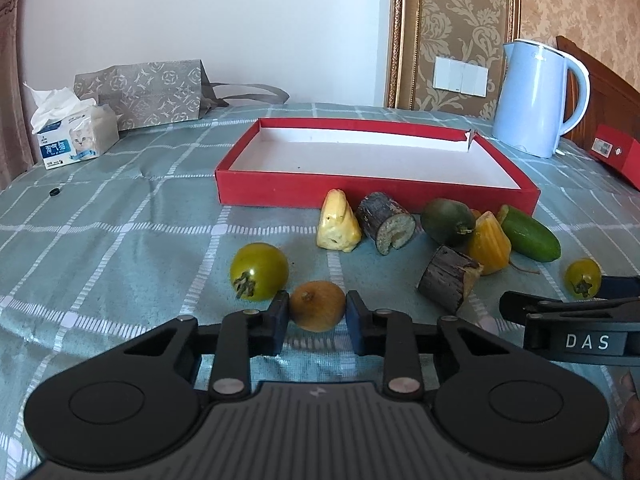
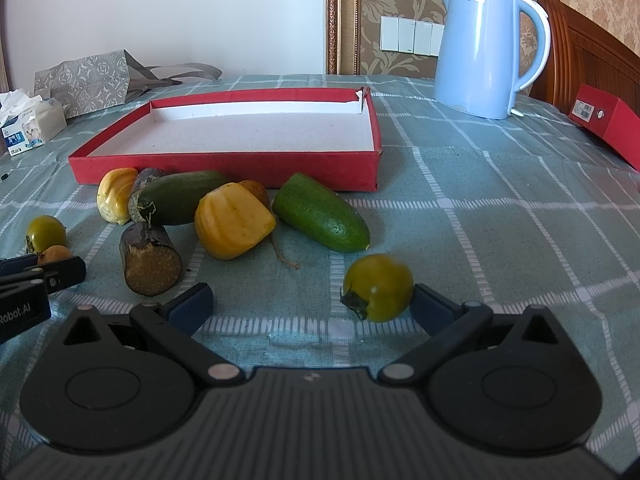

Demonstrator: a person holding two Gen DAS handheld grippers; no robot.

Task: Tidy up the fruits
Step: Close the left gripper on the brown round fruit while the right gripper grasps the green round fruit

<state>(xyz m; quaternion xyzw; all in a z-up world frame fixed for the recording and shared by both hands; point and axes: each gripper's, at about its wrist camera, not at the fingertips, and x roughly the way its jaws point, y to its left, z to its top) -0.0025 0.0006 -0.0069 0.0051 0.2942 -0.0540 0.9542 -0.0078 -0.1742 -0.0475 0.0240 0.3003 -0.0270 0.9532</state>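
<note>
My left gripper [image 1: 317, 308] is shut on a small orange-brown round fruit [image 1: 317, 306] resting on the tablecloth. A green tomato [image 1: 259, 271] lies just left of it. My right gripper [image 2: 312, 300] is open around a second green tomato [image 2: 378, 287], whose right side touches the right finger. Yellow fruit pieces [image 2: 232, 226], dark log-like pieces [image 2: 150, 258], a dark green fruit [image 2: 180, 197] and a green cucumber [image 2: 322, 212] lie in front of the empty red box [image 1: 256, 192], which also shows in the right wrist view [image 2: 224, 168].
A light blue kettle [image 2: 478, 48] stands at the back right. A tissue box [image 1: 76, 136] and a patterned paper bag [image 1: 148, 92] sit at the back left. A red box lid [image 2: 608, 124] lies at the right edge. A small black cap [image 1: 54, 191] lies at the left.
</note>
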